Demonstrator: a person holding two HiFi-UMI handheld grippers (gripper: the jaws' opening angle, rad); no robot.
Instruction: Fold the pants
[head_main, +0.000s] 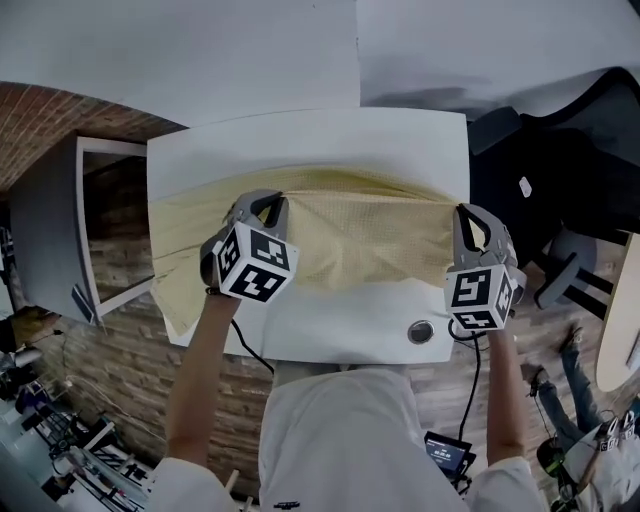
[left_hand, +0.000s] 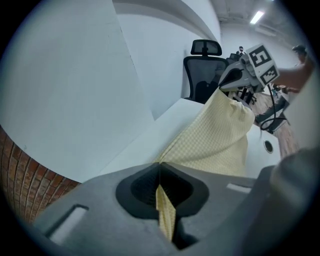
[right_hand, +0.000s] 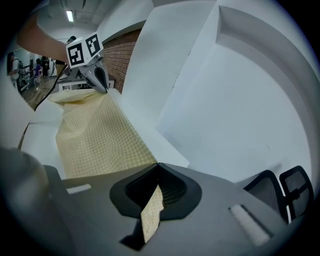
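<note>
While both grippers pinch the pants (head_main: 370, 245), the yellow checked cloth spans between them across the white worktop (head_main: 300, 135). L gripper (head_main: 268, 208) is pressed together on the fabric's far edge, and the left gripper view shows a thin strip of cloth caught between its jaws. R gripper (head_main: 472, 222) clamps the same edge at the pants' right end, w/ a strip poking back through its jaws in the right gripper view. Between the two the cloth looks fairly taut, w/ creases running from the middle toward the R gripper. From the held edge the pants spread toward the person over the worktop. The part left of the L gripper runs on to the worktop's left side and droops over it. A round cable hole (head_main: 421, 331) sits in the worktop's near right corner, just beside the R gripper's marker cube. A black office chair (left_hand: 205, 70) stands past the worktop's right end, and a brick wall (head_main: 40, 115) is at left.
</note>
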